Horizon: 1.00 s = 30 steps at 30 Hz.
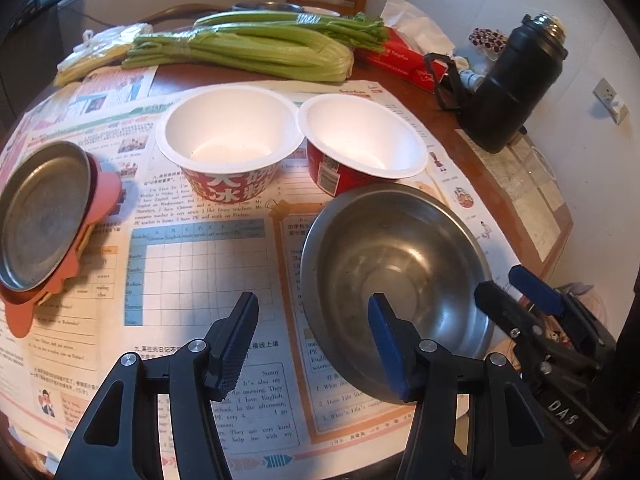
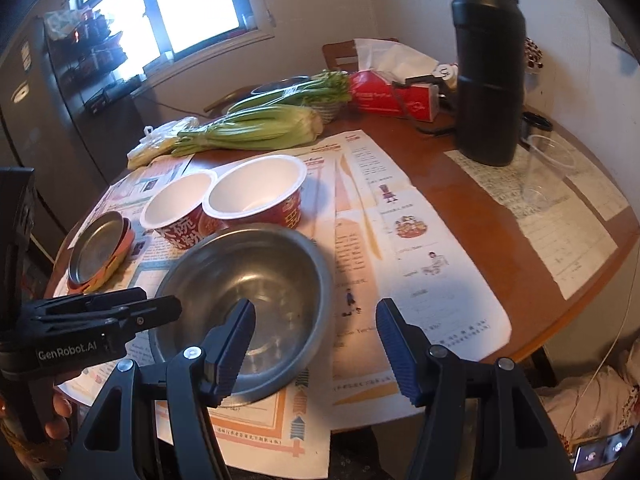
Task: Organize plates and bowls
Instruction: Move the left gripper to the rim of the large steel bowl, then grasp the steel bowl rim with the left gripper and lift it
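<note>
Black-framed left gripper (image 1: pixel 312 336): jaws parted, nothing between the pads; its blue finger (image 1: pixel 386 344) overlaps the near-left rim of the steel bowl (image 1: pixel 400 276), contact not resolvable. Right gripper (image 2: pixel 316 344): jaws likewise parted and empty, its dark finger (image 2: pixel 234 344) in front of the same bowl's near-right side, contact unclear.

Steel bowl sits upright and empty on newspaper (image 1: pixel 200 264) at the near side of the round wooden table (image 2: pixel 460 200). Just beyond it, two red paper bowls (image 1: pixel 230 136) (image 1: pixel 362 140) with white interiors, side by side, rims touching or nearly so. Far left: metal plate (image 1: pixel 42 216) stacked on an orange plate (image 1: pixel 100 216).

Further back: celery bunch (image 1: pixel 248 50), red tissue box (image 2: pixel 394 96), black thermos (image 2: pixel 488 80) at the right.
</note>
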{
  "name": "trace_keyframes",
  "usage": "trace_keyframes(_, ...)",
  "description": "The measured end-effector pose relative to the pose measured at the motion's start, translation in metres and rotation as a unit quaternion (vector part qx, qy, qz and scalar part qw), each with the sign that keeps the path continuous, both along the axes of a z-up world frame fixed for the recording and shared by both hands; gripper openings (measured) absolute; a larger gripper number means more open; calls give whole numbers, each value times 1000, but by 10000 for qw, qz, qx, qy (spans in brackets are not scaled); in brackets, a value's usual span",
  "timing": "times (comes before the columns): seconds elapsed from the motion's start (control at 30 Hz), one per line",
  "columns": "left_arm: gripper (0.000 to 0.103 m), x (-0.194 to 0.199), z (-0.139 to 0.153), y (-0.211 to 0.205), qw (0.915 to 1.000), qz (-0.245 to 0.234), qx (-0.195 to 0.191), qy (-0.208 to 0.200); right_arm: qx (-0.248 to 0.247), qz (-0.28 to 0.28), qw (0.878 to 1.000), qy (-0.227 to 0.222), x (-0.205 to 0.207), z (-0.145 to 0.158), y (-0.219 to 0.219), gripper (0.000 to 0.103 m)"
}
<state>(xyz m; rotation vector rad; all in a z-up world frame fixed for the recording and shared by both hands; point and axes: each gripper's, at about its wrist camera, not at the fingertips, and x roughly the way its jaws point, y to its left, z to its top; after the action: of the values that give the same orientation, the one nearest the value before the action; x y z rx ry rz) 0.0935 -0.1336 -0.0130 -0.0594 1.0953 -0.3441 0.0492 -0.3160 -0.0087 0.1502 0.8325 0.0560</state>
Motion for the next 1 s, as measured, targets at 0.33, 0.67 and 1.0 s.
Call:
trace_keyframes(0.33, 59, 19, -9, -8, 10000, 19, 42, 31, -129, 154, 9997, 145, 16, -22, 1, 62)
trace_keyframes(0.67, 59, 27, -20, -15, 9999, 42, 107, -23, -285, 211, 9993, 138, 21, -32, 11, 56)
trace_keyframes(1.0, 58, 27, -24, -22, 10000, -46, 6, -13, -466, 536, 9975, 22, 20, -34, 27, 43)
